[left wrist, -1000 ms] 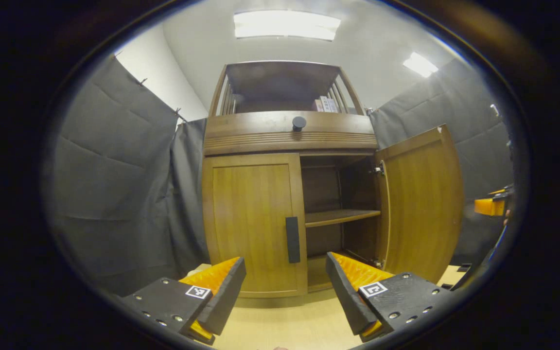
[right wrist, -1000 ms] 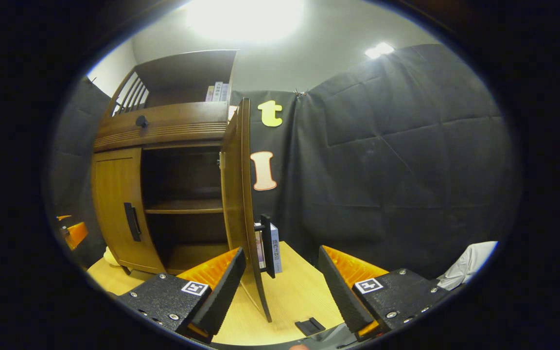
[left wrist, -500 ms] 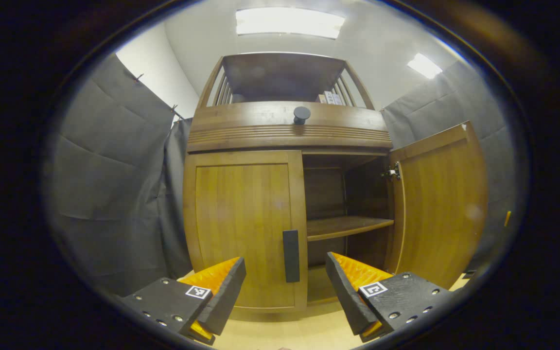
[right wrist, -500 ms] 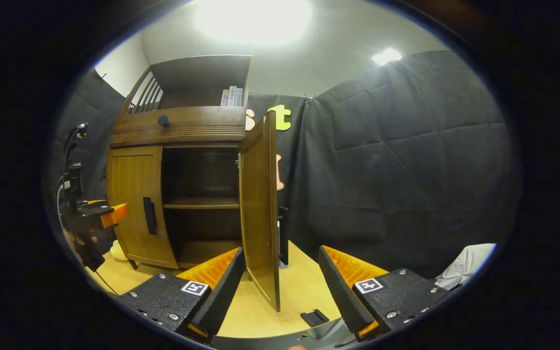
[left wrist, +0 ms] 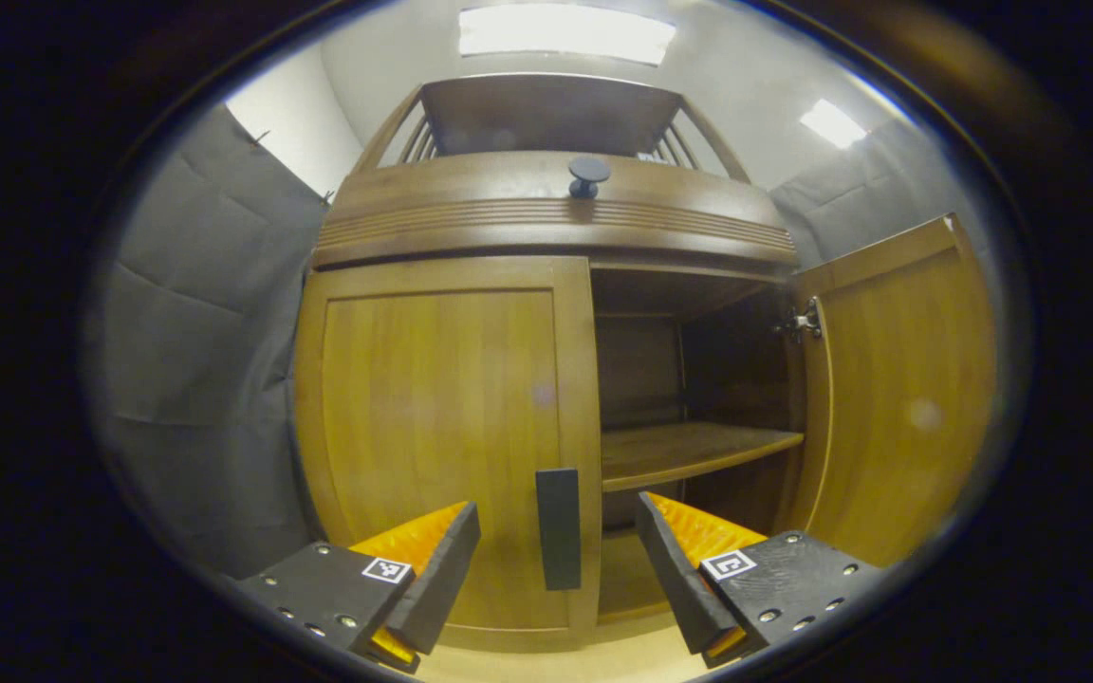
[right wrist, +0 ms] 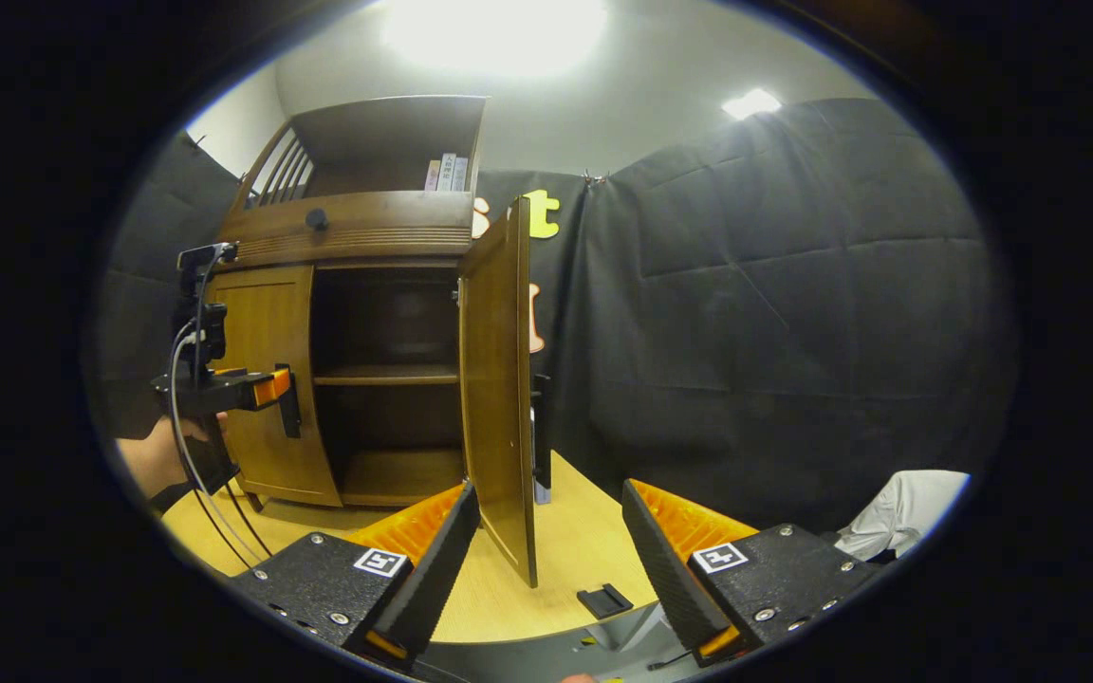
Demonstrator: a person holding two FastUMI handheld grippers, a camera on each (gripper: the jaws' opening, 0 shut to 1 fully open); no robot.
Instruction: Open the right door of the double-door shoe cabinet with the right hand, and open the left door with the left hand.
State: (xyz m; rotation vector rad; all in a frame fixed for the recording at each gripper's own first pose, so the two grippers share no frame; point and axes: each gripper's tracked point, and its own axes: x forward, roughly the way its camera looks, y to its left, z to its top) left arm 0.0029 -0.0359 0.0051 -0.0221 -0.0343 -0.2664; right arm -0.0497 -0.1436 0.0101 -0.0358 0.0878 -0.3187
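Inside the cabinet (left wrist: 546, 218), one bare shelf (left wrist: 689, 451); right door (left wrist: 898, 389) open.

You've got a pale wooden tabletop (right wrist: 594, 550) carrying the brown wooden double-door shoe cabinet (right wrist: 357, 228). A small flat black clip-shaped piece (right wrist: 603, 600) lies on the table near its front edge, well apart from the cabinet's base.

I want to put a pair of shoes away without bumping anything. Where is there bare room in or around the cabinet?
The middle shelf behind the open right door is bare, and so is the cabinet floor below it. The tabletop right of that door is mostly free, apart from a small black clip. It is crowded at the left door, where the left gripper straddles the handle.
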